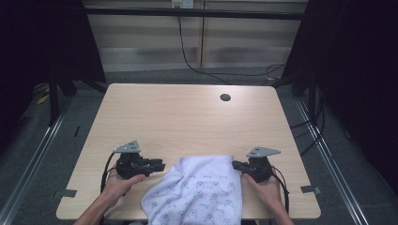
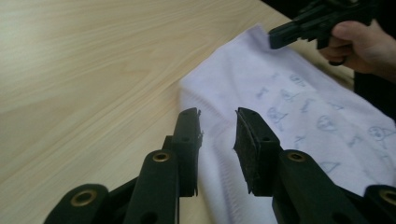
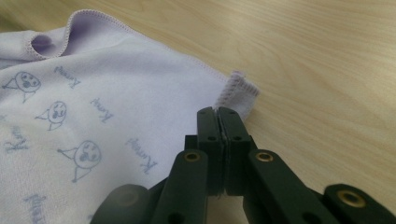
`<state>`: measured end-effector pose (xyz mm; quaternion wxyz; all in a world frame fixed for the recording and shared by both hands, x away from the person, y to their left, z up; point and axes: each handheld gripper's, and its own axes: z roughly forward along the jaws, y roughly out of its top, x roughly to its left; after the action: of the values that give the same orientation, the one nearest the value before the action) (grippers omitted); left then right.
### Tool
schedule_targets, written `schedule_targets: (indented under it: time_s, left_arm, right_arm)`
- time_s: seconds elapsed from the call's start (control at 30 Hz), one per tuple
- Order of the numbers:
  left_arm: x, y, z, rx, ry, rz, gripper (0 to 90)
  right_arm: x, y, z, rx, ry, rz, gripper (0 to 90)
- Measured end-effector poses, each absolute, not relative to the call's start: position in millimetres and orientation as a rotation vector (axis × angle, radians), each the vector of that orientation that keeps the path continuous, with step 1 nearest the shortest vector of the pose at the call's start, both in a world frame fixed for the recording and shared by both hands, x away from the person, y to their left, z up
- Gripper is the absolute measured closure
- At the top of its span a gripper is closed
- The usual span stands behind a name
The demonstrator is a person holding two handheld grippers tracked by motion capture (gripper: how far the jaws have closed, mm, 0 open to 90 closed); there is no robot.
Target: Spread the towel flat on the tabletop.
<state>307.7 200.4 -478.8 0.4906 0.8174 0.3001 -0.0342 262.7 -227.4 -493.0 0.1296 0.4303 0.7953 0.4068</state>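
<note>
The white printed cloth (image 1: 197, 192) lies at the near edge of the wooden table (image 1: 187, 112), between your two hands, and its near part hangs over the edge toward you. Your right gripper (image 3: 218, 112) has its jaws pressed together on the far right corner of the cloth, where the stitched hem curls up a little. Your left gripper (image 2: 217, 122) stands with its jaws apart, one on each side of the cloth's left edge, and nothing is between the pads yet. The cloth is thin and soft, with small blue cartoon faces and words printed on it, and it lies rumpled, with a raised fold at its far left corner. The table top is smooth pale wood grain with rounded corners and a round cable hole (image 1: 225, 97) near the far edge. The far half of the table is free.
</note>
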Motion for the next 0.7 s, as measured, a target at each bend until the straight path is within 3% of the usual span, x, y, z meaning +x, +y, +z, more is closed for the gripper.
schedule_targets:
  time_s: [0.17, 0.3, 0.5, 0.7]
  left_arm:
    - [302.3, 186.1, -497.7, 2.091, 0.709, -0.100, 62.4]
    - [294.2, 165.4, -500.3, 2.157, 0.637, -0.088, 61.9]
    - [280.8, 155.6, -499.3, 2.176, 0.580, -0.037, 58.4]
    - [275.5, 148.4, -501.9, 2.192, 0.536, -0.067, 56.0]
  right_arm:
    - [263.4, -226.1, -493.7, 1.252, 2.316, 1.183, 88.5]
    - [263.1, -226.3, -493.1, 1.246, 2.313, 1.195, 88.5]
    - [260.4, -228.2, -491.6, 1.240, 2.314, 1.204, 88.5]
    - [260.5, -228.5, -491.5, 1.245, 2.313, 1.212, 88.5]
